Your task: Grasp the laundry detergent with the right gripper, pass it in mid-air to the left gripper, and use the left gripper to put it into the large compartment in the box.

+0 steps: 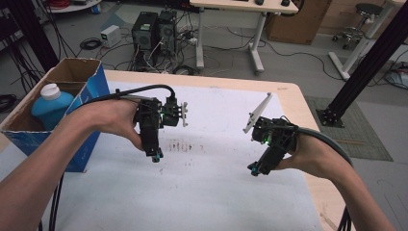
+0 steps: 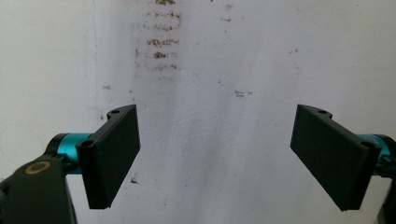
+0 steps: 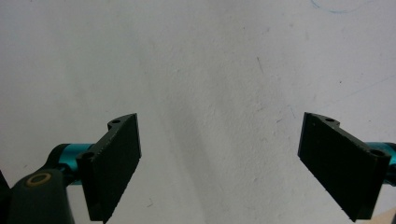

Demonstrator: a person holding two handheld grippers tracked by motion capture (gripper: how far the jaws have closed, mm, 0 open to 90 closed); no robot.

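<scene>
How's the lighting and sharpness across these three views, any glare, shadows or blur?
High view: even, soft light with no glare, slightly grainy; the left gripper and right gripper stay readable. Left gripper view: black fingers crisp, brown stains on the white sheet a little soft. Right gripper view: a faint diagonal shadow on the sheet.

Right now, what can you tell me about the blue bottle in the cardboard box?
The blue bottle looks like glossy plastic, bright blue, with a white screw cap on top and rounded shoulders below it. It stands roughly upright inside the open cardboard box at the table's left edge, near the box's front left side. Its lower body is hidden by the box wall and the person's forearm. Neither the left gripper nor the right gripper touches it.
</scene>
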